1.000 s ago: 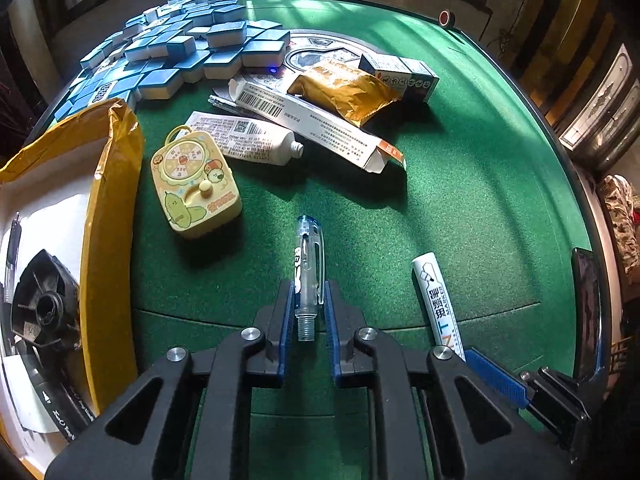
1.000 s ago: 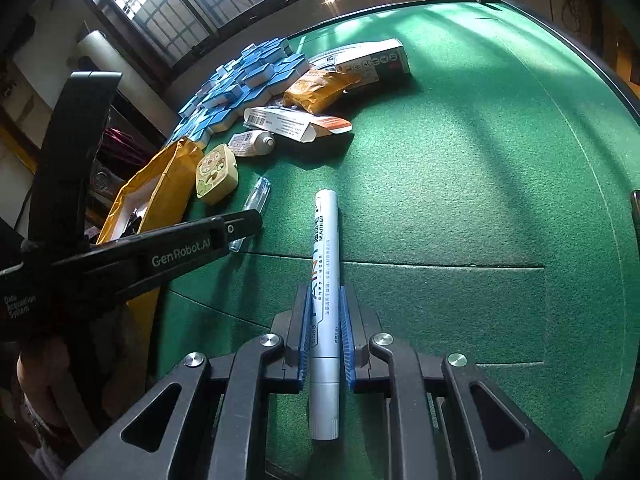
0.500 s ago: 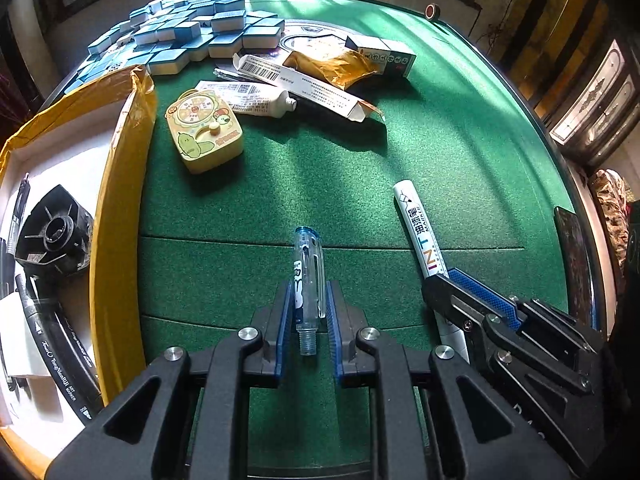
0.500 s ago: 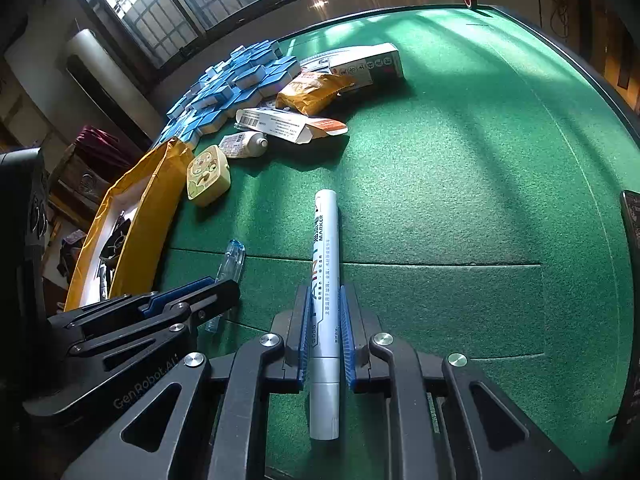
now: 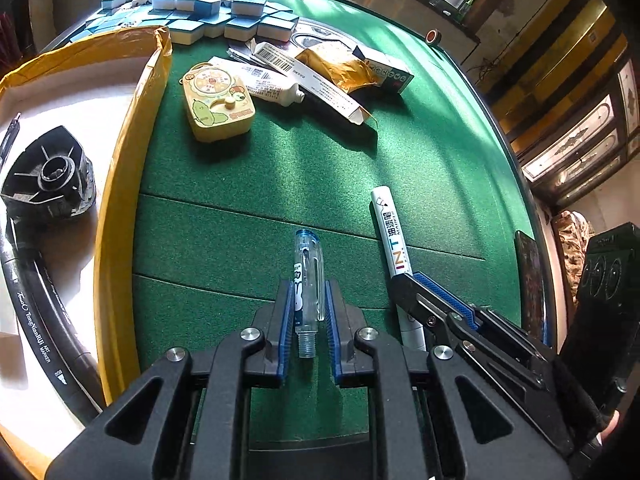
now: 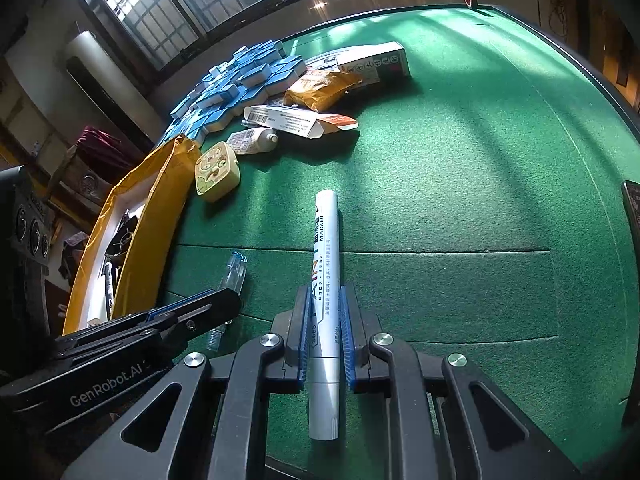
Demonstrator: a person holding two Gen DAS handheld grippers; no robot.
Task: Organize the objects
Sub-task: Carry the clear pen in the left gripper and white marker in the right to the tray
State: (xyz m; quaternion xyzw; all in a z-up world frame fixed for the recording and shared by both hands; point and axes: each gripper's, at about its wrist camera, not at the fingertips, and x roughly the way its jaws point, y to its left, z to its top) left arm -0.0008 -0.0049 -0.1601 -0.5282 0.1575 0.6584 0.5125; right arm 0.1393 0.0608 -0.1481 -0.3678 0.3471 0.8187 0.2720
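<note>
Fingers of the left gripper (image 5: 307, 308) clamp a clear pen (image 5: 308, 280); the right gripper (image 6: 325, 320) clamps a silver marker (image 6: 326, 280); bare green felt (image 6: 460, 184) ahead, yellow box (image 5: 120, 184) edging left.

place: home games room | evidence: green mahjong table (image 5: 400, 168), blue tiles (image 5: 208, 4), barred windows (image 6: 168, 8)

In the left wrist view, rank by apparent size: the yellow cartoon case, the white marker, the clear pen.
1. Yellow cartoon case
2. White marker
3. Clear pen
The case lies farthest away, so it truly is biggest; part of the marker is hidden.
</note>
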